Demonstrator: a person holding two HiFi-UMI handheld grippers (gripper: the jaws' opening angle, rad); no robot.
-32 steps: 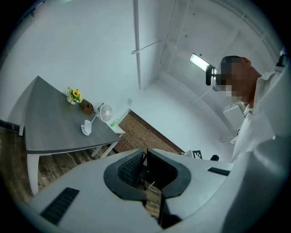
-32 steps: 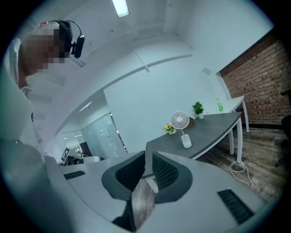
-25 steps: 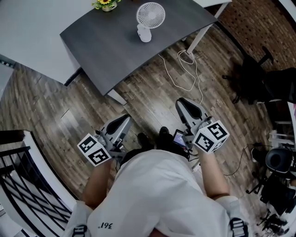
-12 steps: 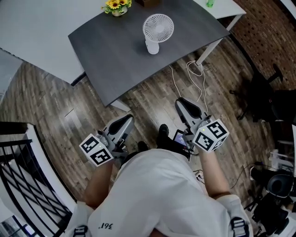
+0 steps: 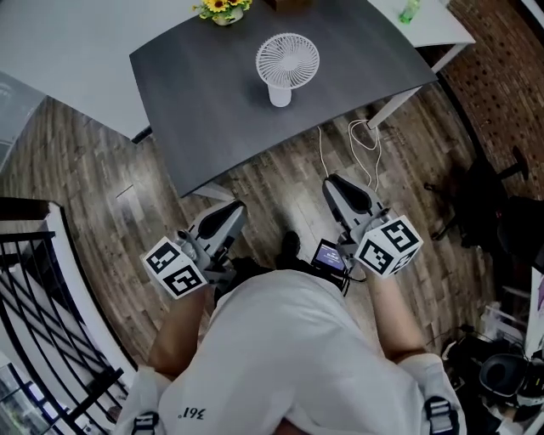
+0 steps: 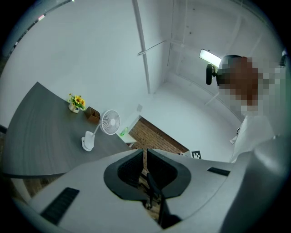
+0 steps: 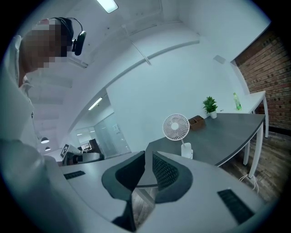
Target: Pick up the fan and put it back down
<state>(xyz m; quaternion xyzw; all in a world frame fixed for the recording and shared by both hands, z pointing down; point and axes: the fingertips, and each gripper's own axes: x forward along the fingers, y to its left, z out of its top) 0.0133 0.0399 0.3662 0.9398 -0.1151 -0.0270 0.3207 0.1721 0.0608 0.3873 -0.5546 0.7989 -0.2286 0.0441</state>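
1. Ahead, the fan point(image 5: 286, 64) stood upright on the table point(image 5: 212, 119), about the middle of its dark top, with its base down and its round white grille raised on a short stem.
2. We held the left gripper point(image 5: 228, 212) short of the table's near edge, over the wooden floor point(image 5: 85, 170). Its jaws were pressed together with nothing between them.
3. We held the right gripper point(image 5: 337, 185) off the same near edge, closer to the table's white leg point(image 5: 387, 110). Its jaws were also together and empty.
4. Both grippers pointed toward the table. Neither touched it, and both were well apart from the fan.
5. A pot of yellow flowers point(image 5: 223, 8) sat at the table's far edge, with a small brown box point(image 6: 92, 113) just beside it.
6. A white cable point(image 5: 361, 149) lay in loops on the floor beside the table's leg.
7. A green bottle point(image 5: 409, 11) stood on a white desk point(image 5: 442, 30) just past the table's far corner.
8. A black railing point(image 5: 34, 323) ran well apart from the table, on our left.
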